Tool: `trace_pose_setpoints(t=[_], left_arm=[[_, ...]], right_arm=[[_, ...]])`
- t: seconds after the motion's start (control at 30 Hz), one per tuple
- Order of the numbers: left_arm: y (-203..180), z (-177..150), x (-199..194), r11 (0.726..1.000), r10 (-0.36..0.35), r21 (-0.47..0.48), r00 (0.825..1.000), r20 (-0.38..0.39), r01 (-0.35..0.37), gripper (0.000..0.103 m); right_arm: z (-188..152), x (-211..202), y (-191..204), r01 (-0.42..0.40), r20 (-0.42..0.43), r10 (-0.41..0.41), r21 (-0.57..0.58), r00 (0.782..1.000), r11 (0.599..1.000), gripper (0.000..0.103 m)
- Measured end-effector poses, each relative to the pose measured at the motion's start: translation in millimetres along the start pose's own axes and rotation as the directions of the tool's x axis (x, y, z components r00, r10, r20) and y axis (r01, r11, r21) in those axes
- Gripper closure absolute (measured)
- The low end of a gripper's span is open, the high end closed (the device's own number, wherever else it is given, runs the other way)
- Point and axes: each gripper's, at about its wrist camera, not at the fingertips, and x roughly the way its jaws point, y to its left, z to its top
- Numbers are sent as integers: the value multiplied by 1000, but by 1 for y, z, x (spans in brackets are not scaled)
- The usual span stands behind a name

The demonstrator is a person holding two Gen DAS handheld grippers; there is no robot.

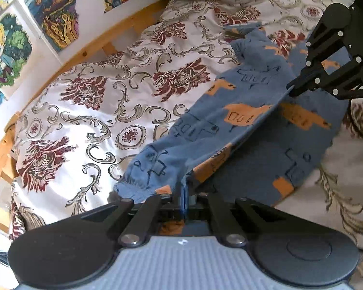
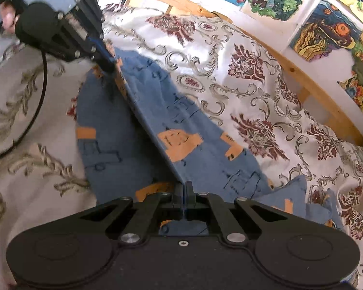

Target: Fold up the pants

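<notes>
Left gripper (image 1: pixel 185 193): black two-finger tool nearest the lens, jaws pressed together on an edge of the blue cotton pants with orange and dark-outline print (image 1: pixel 242 111). Right gripper (image 2: pixel 184 191): same build, jaws likewise pinching the same edge further along. Between the two grips the edge runs taut and lifted, one layer hanging over another that lies flat beneath. An elastic cuff (image 1: pixel 130 186) sags to the left of the left gripper. The pants lie on the bed, on a white bedspread with maroon and grey floral pattern (image 1: pixel 84 111), wooden bed frame (image 1: pixel 123 31) and wall drawings (image 1: pixel 55 17) at the far side.

Assessment: a fold is in progress, the held edge being carried across the garment. Next move calls for laying that edge level onto the lower layer, edges matched, before releasing both grips.
</notes>
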Motion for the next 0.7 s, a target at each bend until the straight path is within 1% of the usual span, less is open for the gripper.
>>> trace_pose_setpoints(t=[0.07,0.13,0.2,0.23,0.3,0.37,0.5,0.53,0.57,0.6,0.67,0.7], left_arm=[[-6,-4,0,1000,16,4,1000,4,-16,101],[-13,-7,3,999,39,27,999,4,-39,98],[-21,-10,6,997,59,54,998,2,-59,96],[-24,-10,8,995,66,70,998,0,-66,96],[-28,-11,10,993,77,91,997,-2,-76,94],[-29,-11,11,991,81,103,997,-3,-80,94],[-29,-11,12,988,80,136,997,-10,-78,94],[-30,-11,12,986,79,146,997,-12,-77,94],[-30,-11,11,985,78,153,997,-15,-75,94],[-30,-12,11,985,76,159,997,-17,-72,94],[-30,-12,11,983,73,168,997,-20,-69,92],[-30,-12,12,984,67,169,997,-25,-61,88]], right_arm=[[-3,5,4,12,1,-12,-23,1000,1000,103],[-5,10,7,25,3,-25,-50,1000,998,102],[-7,13,9,45,7,-45,-69,999,997,94],[-8,14,9,56,12,-56,-81,998,995,88],[-9,15,8,58,17,-56,-103,998,993,87],[-10,16,5,38,13,-36,-103,999,994,86],[-9,15,-6,-18,5,19,-69,1000,997,88],[-8,14,-7,-26,4,26,-66,1000,997,93],[-8,13,-6,-25,3,25,-72,1000,997,101],[-8,12,-3,-24,3,24,-84,1000,996,103],[-7,7,3,-3,8,4,-119,1000,993,103],[-7,5,6,8,10,-7,-136,1000,991,103]])
